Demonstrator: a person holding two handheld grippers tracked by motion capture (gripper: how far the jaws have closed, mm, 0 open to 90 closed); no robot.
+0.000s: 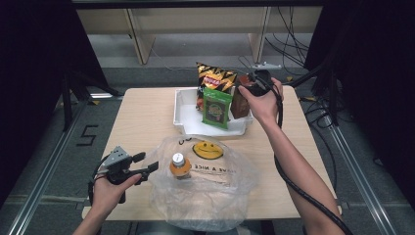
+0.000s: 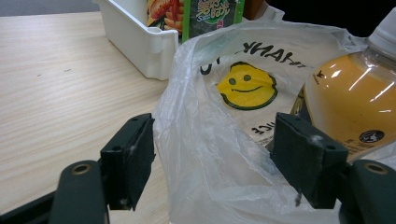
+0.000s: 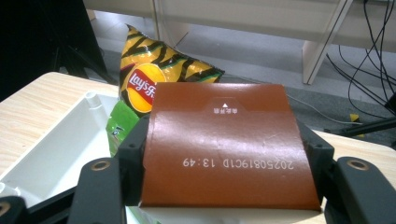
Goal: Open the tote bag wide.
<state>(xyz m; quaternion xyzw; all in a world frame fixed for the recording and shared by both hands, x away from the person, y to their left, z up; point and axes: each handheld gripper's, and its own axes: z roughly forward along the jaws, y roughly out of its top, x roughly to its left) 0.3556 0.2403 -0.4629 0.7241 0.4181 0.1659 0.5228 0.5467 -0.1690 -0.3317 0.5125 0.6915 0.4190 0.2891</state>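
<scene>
My right gripper (image 1: 250, 86) (image 3: 226, 142) is shut on a brown carton (image 1: 240, 104) (image 3: 224, 154), with a jaw pressed on each side. It holds the carton upright at the right end of the white tray (image 1: 183, 116) (image 3: 51, 149). A yellow chips bag (image 1: 215, 76) (image 3: 144, 60) and a green packet (image 1: 217, 108) (image 3: 119, 128) stand in that tray. My left gripper (image 1: 148, 162) (image 2: 217, 140) is open at the left rim of a clear plastic bag (image 1: 205, 193) (image 2: 210, 168) with a smiley print; loose film lies between the jaws. An orange juice bottle (image 1: 180, 165) (image 2: 350, 102) stands inside the bag.
The wooden table (image 1: 142, 117) has bare surface left of the tray and bag. Black cables trail from both grippers. Past the far table edge are the floor, shelf legs and loose wires (image 1: 293, 44).
</scene>
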